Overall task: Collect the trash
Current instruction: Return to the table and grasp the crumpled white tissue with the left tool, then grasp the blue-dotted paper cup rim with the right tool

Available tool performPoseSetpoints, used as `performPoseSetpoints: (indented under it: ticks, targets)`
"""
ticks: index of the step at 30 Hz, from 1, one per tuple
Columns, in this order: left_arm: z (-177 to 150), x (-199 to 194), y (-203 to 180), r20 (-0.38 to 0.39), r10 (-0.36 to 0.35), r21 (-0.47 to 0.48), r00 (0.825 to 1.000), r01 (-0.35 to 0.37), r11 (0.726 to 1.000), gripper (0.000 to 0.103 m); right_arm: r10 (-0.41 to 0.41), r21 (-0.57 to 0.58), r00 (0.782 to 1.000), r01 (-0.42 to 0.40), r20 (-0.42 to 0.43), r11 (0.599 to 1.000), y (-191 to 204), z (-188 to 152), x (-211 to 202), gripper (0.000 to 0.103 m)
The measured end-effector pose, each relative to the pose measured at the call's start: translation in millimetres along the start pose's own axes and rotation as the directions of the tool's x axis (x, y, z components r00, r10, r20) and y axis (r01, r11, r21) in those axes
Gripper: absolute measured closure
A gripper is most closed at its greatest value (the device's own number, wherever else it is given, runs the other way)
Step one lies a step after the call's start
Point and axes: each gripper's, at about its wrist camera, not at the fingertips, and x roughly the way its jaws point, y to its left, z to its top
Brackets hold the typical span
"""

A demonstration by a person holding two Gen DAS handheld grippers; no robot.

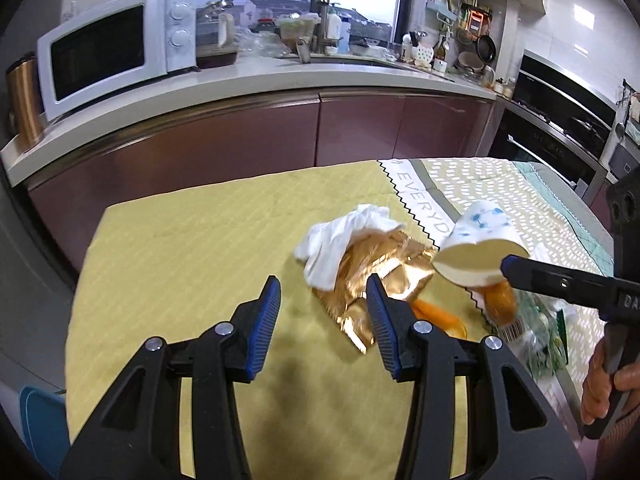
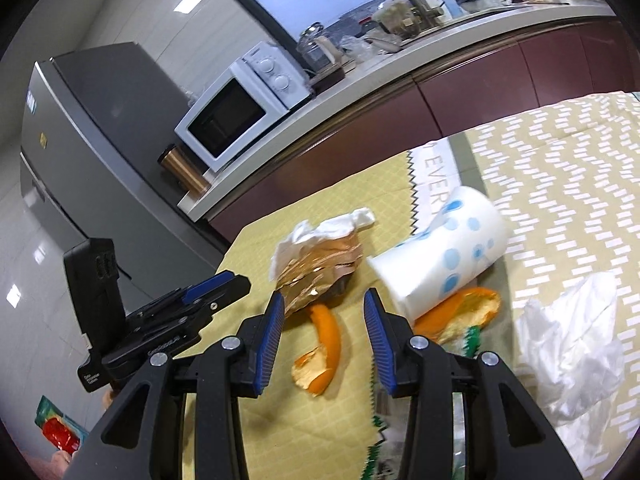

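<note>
Both claws hang spread and empty — right claw [image 2: 324, 316] lines up over the curled orange peel [image 2: 320, 352], white blue-dotted paper cup [image 2: 440, 256] at two o'clock, left claw [image 1: 322, 304] waiting.

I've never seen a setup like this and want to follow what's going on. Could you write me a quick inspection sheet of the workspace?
Surface: table under a yellow-green quilted cloth, with a patterned cloth alongside.
Job's things: paper cup on its side; orange peel and a second peel by the cup; gold foil wrapper with a white tissue on it; clear plastic bag.
Clutter: green-edged packaging near the right tool.
Grippers: left tool open, empty; right tool open, empty, above the peel.
Cables: nothing seen.
Surroundings: kitchen counter, microwave, fridge.
</note>
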Motion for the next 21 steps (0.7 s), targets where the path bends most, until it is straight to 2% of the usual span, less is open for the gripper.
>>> performPoseSetpoints:
  ticks: [11, 14, 16, 18, 21]
  targets:
    - [21, 45, -3, -0.059, -0.012, 0.016, 0.998, 0.013, 1.000, 0.061, -0.042, 0.097, 0.999, 0.039, 0.034, 0.995, -28, 9, -7, 0.063]
    - [23, 52, -4, -0.074, -0.024, 0.008, 0.997, 0.025, 1.000, 0.072, -0.045, 0.118, 0.998, 0.040, 0.039, 0.992, -30, 10, -3, 0.063]
    - [23, 54, -4, -0.080, -0.028, 0.004, 0.996, 0.028, 1.000, 0.086, -0.048, 0.134, 0.998, 0.041, 0.047, 0.990, -31, 11, 0, 0.063]
    - [24, 55, -5, -0.087, -0.028, 0.003, 0.996, 0.028, 1.000, 0.094, -0.048, 0.161, 0.997, 0.038, 0.058, 0.986, -32, 13, 3, 0.063]
    - [22, 55, -5, -0.084, -0.024, 0.005, 0.996, 0.024, 1.000, 0.099, -0.061, 0.190, 0.995, 0.044, 0.080, 0.981, -34, 16, 5, 0.063]
